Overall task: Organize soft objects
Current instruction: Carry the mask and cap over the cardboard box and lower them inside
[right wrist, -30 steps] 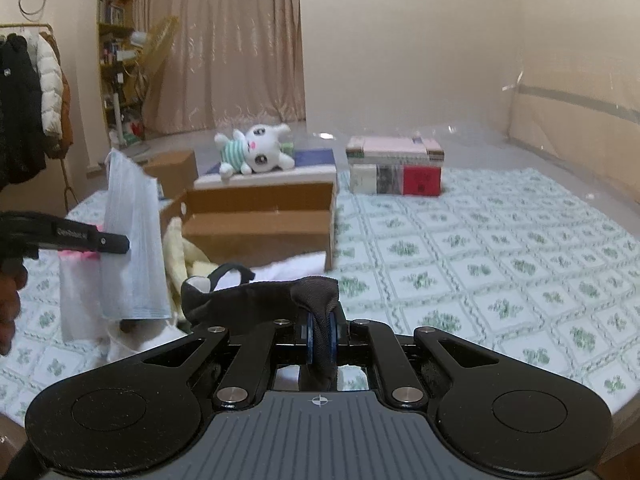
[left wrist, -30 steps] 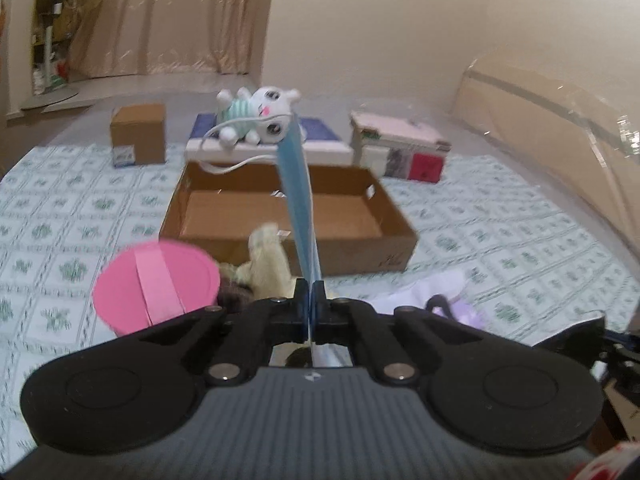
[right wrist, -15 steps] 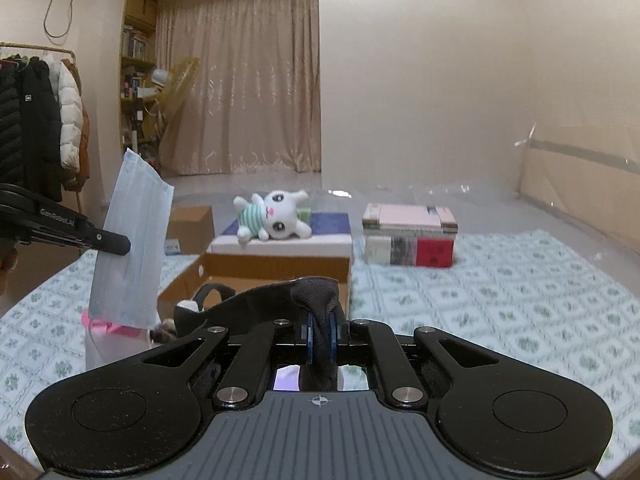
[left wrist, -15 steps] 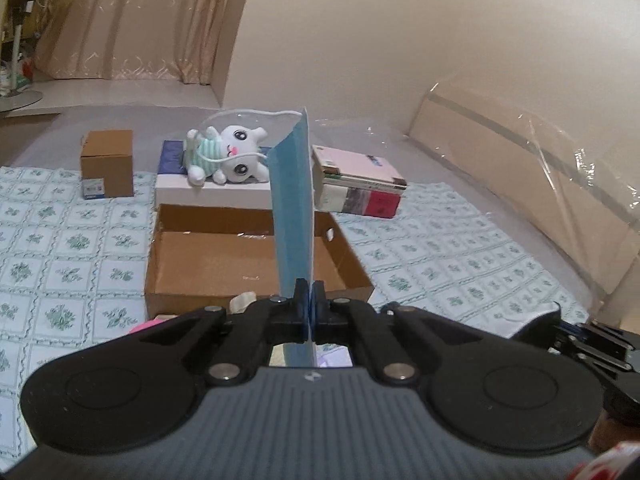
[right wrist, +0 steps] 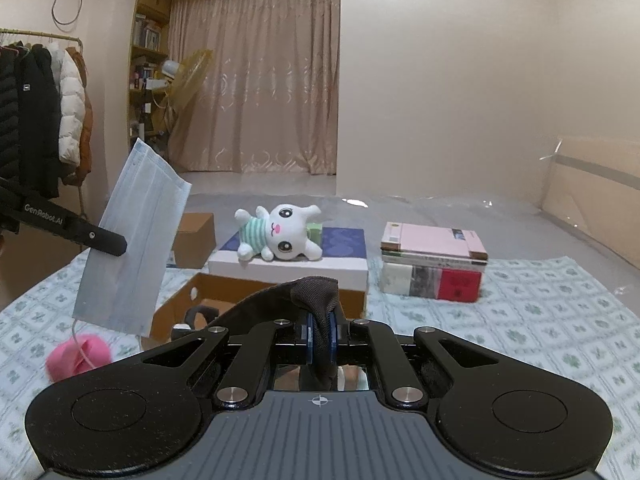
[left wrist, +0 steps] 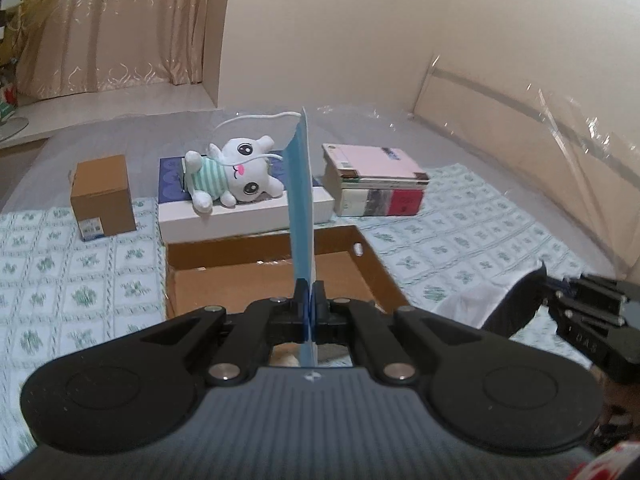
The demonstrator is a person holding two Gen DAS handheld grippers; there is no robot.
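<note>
My left gripper [left wrist: 308, 295] is shut on a blue face mask [left wrist: 301, 208], held edge-on and upright above the open cardboard box [left wrist: 376, 264]. From the right wrist view the same mask [right wrist: 134, 240] hangs from the left gripper's fingers [right wrist: 108, 242] at the left, above the box's [right wrist: 176, 308] near corner. My right gripper [right wrist: 320, 334] is shut on a black fabric piece [right wrist: 316, 292] that drapes over its jaws. In the left wrist view this black fabric [left wrist: 516, 300] hangs at the right edge.
A white plush bunny [left wrist: 236, 174] lies on a flat white box [left wrist: 248, 212] behind the cardboard box. A small brown carton [left wrist: 103, 194] stands at the left and a book stack [left wrist: 376, 180] at the right. A pink round item [right wrist: 78, 356] lies on the patterned cloth.
Both grippers have risen and moved toward the cardboard box, carrying the mask and the black fabric. The pile of soft things and the pink item have dropped out of the left wrist view.
</note>
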